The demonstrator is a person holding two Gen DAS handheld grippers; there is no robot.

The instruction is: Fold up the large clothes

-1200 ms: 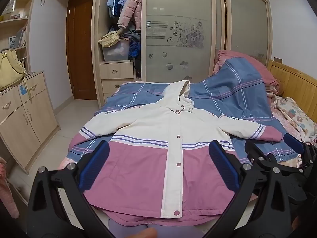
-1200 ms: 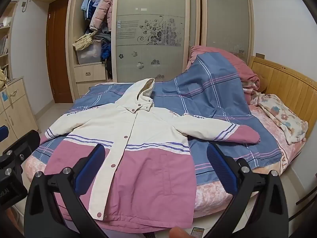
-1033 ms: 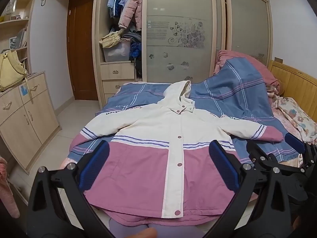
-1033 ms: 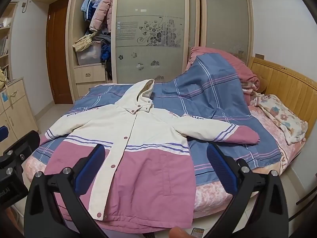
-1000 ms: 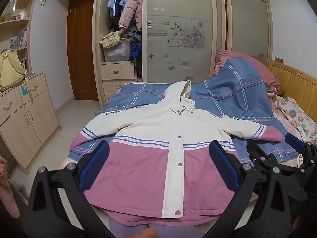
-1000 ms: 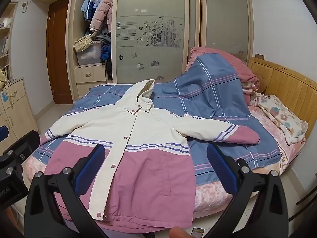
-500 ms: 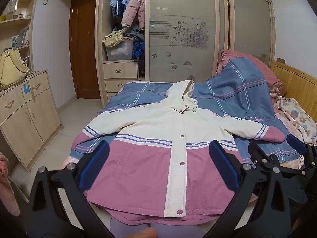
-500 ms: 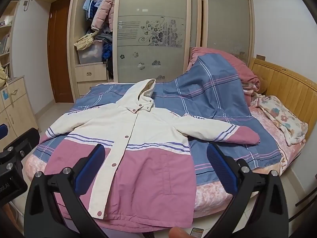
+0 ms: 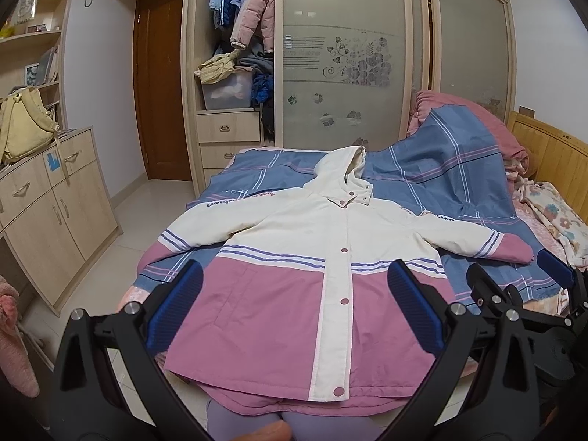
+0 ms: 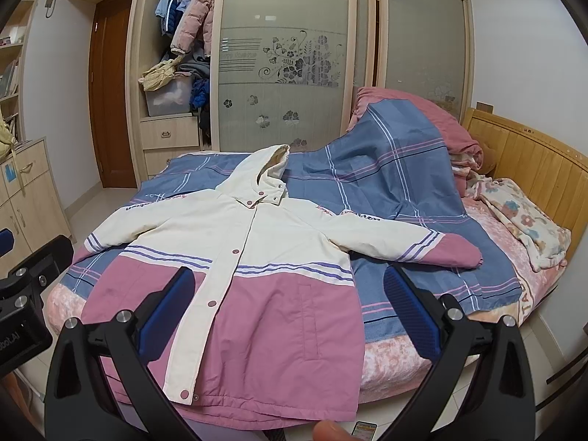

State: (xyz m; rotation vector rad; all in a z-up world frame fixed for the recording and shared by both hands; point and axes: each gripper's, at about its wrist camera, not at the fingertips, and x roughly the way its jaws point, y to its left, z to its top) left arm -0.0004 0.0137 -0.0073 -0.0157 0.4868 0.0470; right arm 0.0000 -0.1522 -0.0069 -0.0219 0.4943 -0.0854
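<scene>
Since 1.2 seconds ago almost nothing has changed: both views have drifted only slightly, and the jacket (image 9: 323, 279) lies as flat as before, so I judge folding has not begun. 1 bed (image 10: 404, 352) fills the space ahead of both claws, carrying 1 blue quilt (image 10: 397, 169) beyond their tips. The 1 jacket lies spread, buttoned, with 2 sleeves out sideways, its pink hem just ahead of the tips. The left claw (image 9: 294, 308) and right claw (image 10: 288, 312), 2 in all, hover spread wide, pinching nothing.

Jacket (image 9: 330, 275) flat on bed (image 10: 459, 334), hood toward wardrobe (image 9: 349, 55), cabinet (image 9: 47, 213) at left.
</scene>
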